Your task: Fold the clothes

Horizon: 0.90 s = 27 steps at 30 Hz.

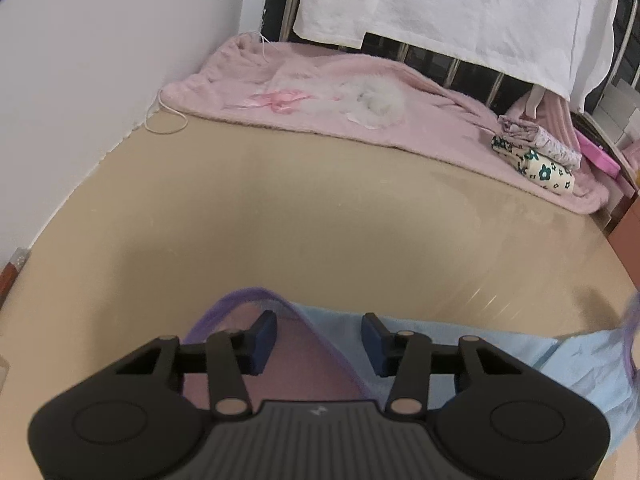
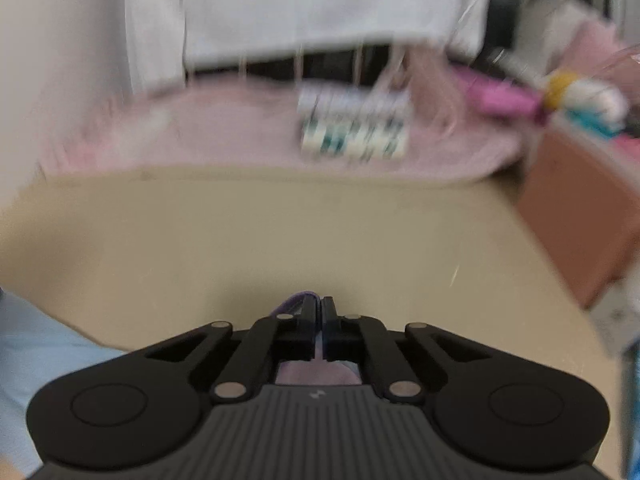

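Left wrist view first: the left gripper [image 1: 319, 340] has its jaws wide open, hovering low over the near edge of the tan table [image 1: 280, 216]. Right under it lies the light blue garment [image 1: 452, 344] with purple trim, its pinkish inside showing between the blue pads [image 1: 264, 340] — nothing is pinched here. The garment spreads off to the right along the near edge, where it lifts off the table. At the far side of the table a pink fleece blanket [image 1: 432, 124] lies spread out, with a white fluffy piece and a pink ribbon on it. A small stack of folded clothes [image 1: 536, 160], floral print at the bottom, sits on the blanket's right end. Behind that a white towel [image 1: 460, 8] hangs over a dark metal rail, and a thin white cord [image 1: 168, 120] lies at the far left by the wall.

Right wrist view is quite blurry. The right gripper [image 2: 319, 316] has its jaws closed on the garment's purple trim [image 2: 294, 302] — a bit of it sticks out to the left of the fingertips. More light blue fabric shows at the near left. Far across the table I can make out the folded stack on the pink blanket, and a brown box [image 2: 576, 216] off to the right.
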{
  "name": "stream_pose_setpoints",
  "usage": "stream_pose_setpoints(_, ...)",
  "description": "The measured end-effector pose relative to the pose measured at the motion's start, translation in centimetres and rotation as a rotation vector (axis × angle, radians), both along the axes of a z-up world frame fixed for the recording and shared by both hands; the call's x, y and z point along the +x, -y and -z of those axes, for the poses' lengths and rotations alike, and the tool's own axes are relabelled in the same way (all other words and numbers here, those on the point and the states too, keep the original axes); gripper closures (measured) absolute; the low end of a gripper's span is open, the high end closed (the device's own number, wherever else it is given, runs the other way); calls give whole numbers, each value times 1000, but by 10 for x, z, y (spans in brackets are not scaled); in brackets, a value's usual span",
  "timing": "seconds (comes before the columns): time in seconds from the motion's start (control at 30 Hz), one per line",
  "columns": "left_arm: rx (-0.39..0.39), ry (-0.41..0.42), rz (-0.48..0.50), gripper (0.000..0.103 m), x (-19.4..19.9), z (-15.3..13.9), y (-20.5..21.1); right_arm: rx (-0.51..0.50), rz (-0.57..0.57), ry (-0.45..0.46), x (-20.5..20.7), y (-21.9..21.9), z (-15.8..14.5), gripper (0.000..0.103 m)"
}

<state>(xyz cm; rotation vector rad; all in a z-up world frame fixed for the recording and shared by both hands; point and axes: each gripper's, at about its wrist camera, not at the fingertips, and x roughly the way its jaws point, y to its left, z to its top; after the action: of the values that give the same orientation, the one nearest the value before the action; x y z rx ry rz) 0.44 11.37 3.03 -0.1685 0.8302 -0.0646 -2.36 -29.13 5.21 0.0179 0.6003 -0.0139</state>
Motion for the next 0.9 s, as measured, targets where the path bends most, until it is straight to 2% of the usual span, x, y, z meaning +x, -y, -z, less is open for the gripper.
stream_pose_setpoints(0.03,1,0,-1,58,-1,0,0,16,23,47,-21,8,-4,101)
stream_pose_setpoints(0.1,-3,2,-4,57,-1,0,-1,45,68,85,-58,20,2,100)
stream_pose_setpoints(0.17,-19,0,-12,57,2,0,-3,71,123,89,-86,28,17,83)
stream_pose_setpoints(0.2,-31,-5,-18,57,3,-1,-4,78,161,74,-95,31,26,61)
stream_pose_setpoints(0.23,-43,-12,-25,57,4,-1,-6,91,193,76,-102,33,30,53)
stream_pose_setpoints(0.33,-77,-22,-28,57,8,-7,-9,129,157,148,-119,25,24,53)
stream_pose_setpoints(0.47,-110,-41,-46,57,22,-10,-12,145,-14,136,-102,-9,7,53)
stream_pose_setpoints(0.6,-150,-83,-110,60,34,-4,-22,167,-138,118,-92,-46,4,53)
stream_pose_setpoints(0.63,-160,-78,-120,66,35,-4,-24,154,-154,104,-90,-54,8,53)
stream_pose_setpoints(0.67,-160,-82,-129,79,35,-4,-26,140,-170,90,-87,-62,11,53)
stream_pose_setpoints(0.7,-160,-84,-137,85,36,-3,-27,127,-186,76,-85,-70,14,53)
stream_pose_setpoints(0.73,-161,-77,-138,99,35,-3,-28,114,-202,62,-83,-78,17,53)
stream_pose_setpoints(0.9,-179,-29,-171,103,16,0,-37,35,-263,33,-81,-106,28,56)
